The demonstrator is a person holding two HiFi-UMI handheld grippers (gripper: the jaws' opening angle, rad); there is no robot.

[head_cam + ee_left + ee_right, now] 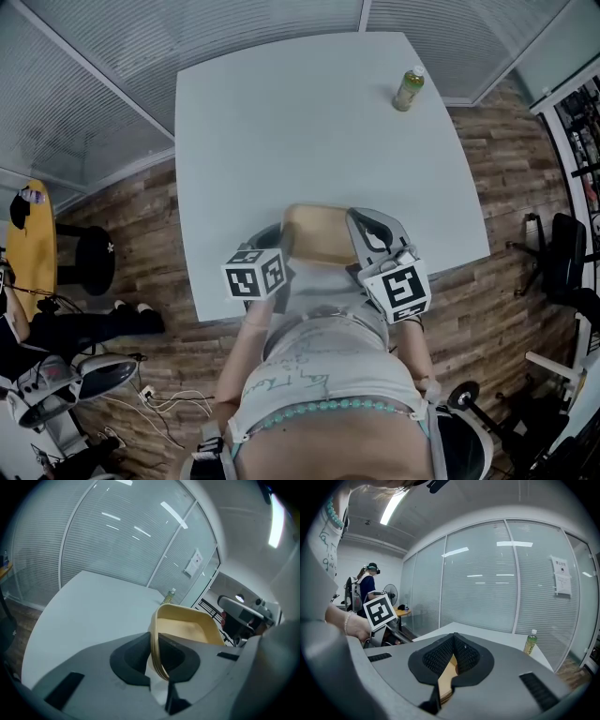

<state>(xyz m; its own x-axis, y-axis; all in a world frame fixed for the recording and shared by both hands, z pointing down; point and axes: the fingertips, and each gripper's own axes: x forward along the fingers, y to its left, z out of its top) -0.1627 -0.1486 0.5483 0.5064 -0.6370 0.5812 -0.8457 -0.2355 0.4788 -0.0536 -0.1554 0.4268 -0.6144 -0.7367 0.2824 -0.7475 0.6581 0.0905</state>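
Observation:
A tan shallow tray (321, 234) hangs over the near edge of the white table (309, 122), held between both grippers. My left gripper (284, 246) is shut on the tray's left rim (158, 653), and the tray's inside (187, 630) shows beyond the jaws. On the tray's right side, my right gripper (361, 246) is shut on the rim, seen as a thin tan edge (447, 674) between the black pads (465, 656). A green drink bottle (409, 89) stands upright near the table's far right corner, also the bottle (529, 642) in the right gripper view.
Frosted glass walls (112, 66) run behind the table. On the wood floor to the left are a yellow round table (30, 239), a black stool (86, 260) and cables. Black chairs (562, 253) stand at the right. Another person (368, 585) stands in the background.

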